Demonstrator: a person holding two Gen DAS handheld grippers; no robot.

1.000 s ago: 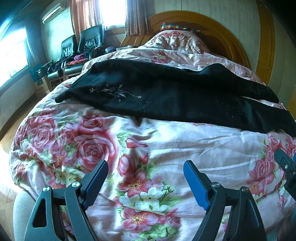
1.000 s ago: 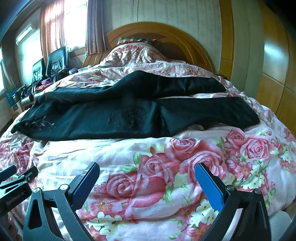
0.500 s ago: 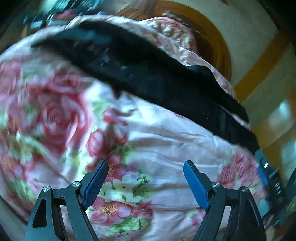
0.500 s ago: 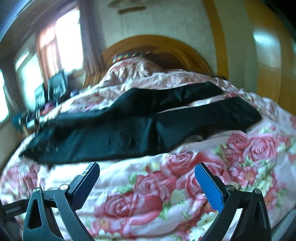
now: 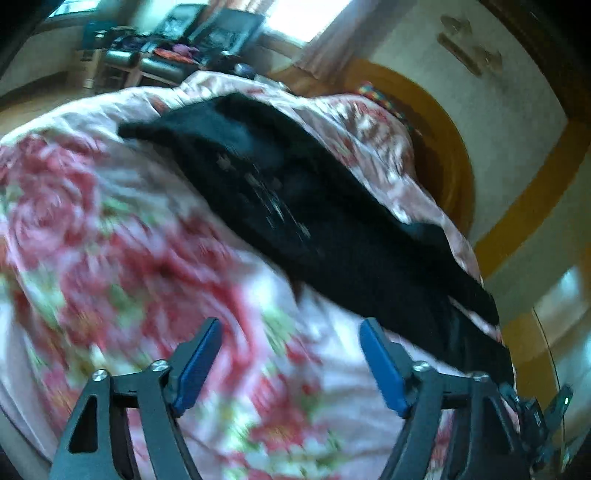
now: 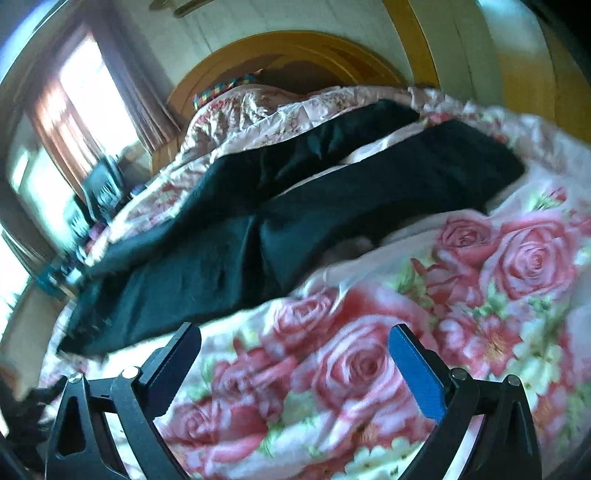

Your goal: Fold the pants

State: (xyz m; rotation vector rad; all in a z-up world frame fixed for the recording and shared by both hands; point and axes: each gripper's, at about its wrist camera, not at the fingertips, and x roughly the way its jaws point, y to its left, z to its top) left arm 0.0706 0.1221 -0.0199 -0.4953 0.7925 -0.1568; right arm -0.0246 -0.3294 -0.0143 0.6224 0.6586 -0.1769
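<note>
Black pants (image 5: 303, 218) lie spread flat across a bed with a pink rose-print quilt (image 5: 122, 266). They also show in the right wrist view (image 6: 295, 218), both legs reaching to the right. My left gripper (image 5: 291, 332) is open and empty above the quilt, just short of the pants' near edge. My right gripper (image 6: 295, 336) is open and empty above the quilt, close to the pants' near edge. Both views are tilted and blurred by motion.
A curved wooden headboard (image 6: 288, 55) stands behind the bed, with a colourful pillow (image 6: 221, 88) against it. Black chairs (image 5: 221, 33) with clutter stand by the window at the far left. A wooden wall panel (image 6: 517, 55) is at the right.
Both grippers have moved forward toward the pants and rolled, the left view tilting one way and the right the other. Both stay open and empty.
</note>
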